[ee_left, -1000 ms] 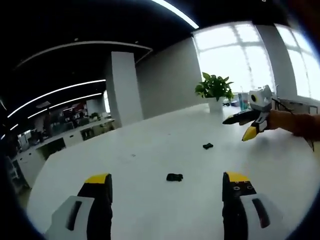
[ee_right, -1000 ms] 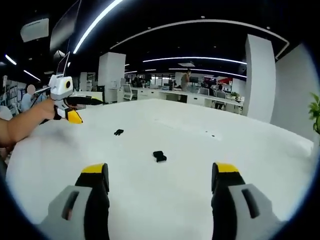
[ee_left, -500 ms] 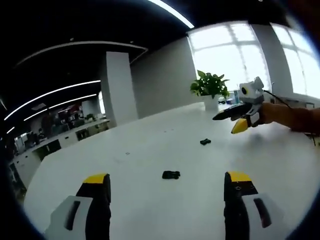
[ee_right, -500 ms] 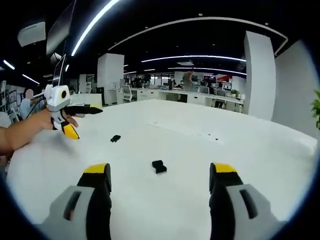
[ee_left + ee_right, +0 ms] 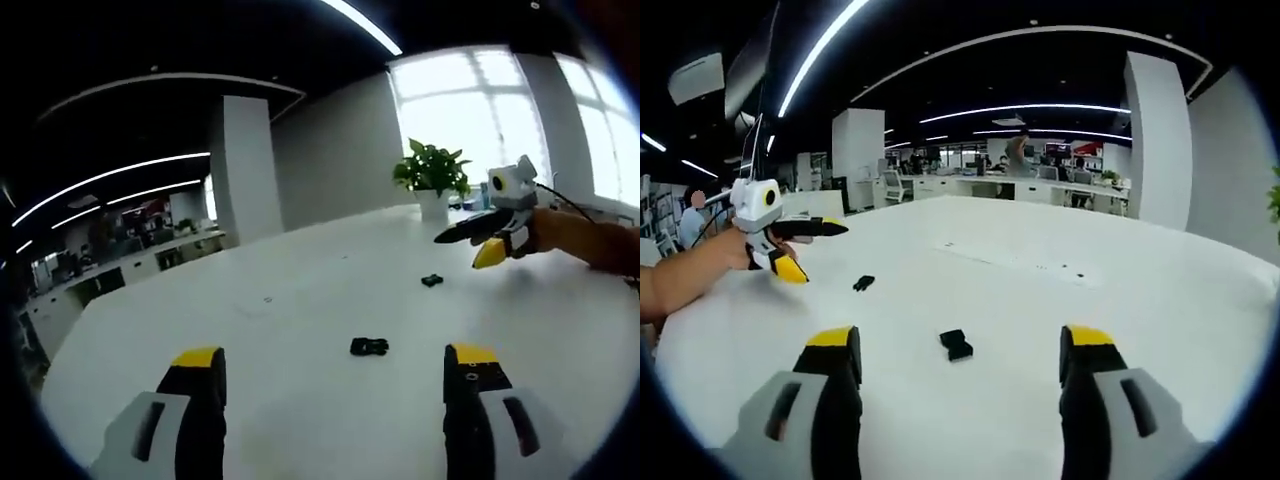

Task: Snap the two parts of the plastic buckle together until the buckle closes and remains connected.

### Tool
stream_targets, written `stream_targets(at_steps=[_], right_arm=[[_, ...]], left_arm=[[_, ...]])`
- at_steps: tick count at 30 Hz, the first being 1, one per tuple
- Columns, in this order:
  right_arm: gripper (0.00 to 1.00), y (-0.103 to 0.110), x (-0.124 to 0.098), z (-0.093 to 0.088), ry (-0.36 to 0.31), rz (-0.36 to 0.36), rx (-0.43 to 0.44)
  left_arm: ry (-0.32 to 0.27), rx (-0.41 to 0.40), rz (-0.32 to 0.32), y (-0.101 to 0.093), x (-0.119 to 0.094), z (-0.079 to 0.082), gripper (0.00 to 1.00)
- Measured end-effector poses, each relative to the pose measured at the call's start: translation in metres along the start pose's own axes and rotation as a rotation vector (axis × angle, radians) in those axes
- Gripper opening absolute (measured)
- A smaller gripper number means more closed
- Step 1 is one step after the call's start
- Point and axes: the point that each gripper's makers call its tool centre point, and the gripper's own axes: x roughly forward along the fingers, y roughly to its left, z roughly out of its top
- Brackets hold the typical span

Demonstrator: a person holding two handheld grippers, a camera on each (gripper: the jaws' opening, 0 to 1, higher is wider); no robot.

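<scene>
Two grippers hover with jaws wide apart and empty, the left gripper (image 5: 335,375) and right gripper (image 5: 960,355), above a white table (image 5: 300,300); both black buckle halves (image 5: 369,346) (image 5: 432,280) lie apart mid-table, away from its edges.

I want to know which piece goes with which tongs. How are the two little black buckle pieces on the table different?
In the left gripper view, the near buckle piece lies between the left tongs, while the far buckle piece lies farther off, below the right tongs. The near buckle piece looks bigger, probably just because it is closer. Their exact shapes are too small to tell apart. Both are black, lie loose on the white table, and nothing holds them.
</scene>
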Motion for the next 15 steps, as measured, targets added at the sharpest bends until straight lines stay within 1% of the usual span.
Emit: stream_targets(at_steps=[1, 3, 4, 8, 10, 13, 15], right_arm=[[0.83, 0.001, -0.001, 0.000, -0.002, -0.002, -0.002], [0.83, 0.001, 0.000, 0.000, 0.004, 0.003, 0.004], [0.83, -0.004, 0.002, 0.001, 0.002, 0.004, 0.007], [0.82, -0.006, 0.004, -0.001, 0.008, -0.005, -0.002], [0.81, -0.011, 0.010, 0.001, 0.005, -0.009, -0.006], [0.81, -0.010, 0.016, 0.002, 0.008, -0.005, -0.014], [0.83, -0.008, 0.018, 0.002, 0.008, -0.002, -0.015]], left_arm=[[-0.009, -0.001, 0.014, 0.004, 0.002, 0.002, 0.91], [-0.016, 0.002, 0.008, 0.004, 0.005, 0.004, 0.91], [-0.014, 0.002, 0.004, 0.004, 0.006, 0.004, 0.91], [0.006, 0.018, -0.006, 0.001, 0.009, 0.000, 0.91], [0.012, 0.021, -0.009, -0.002, 0.009, -0.001, 0.91], [0.013, 0.027, -0.023, -0.003, 0.010, 0.000, 0.91], [-0.012, -0.015, -0.028, -0.003, 0.013, 0.005, 0.91]])
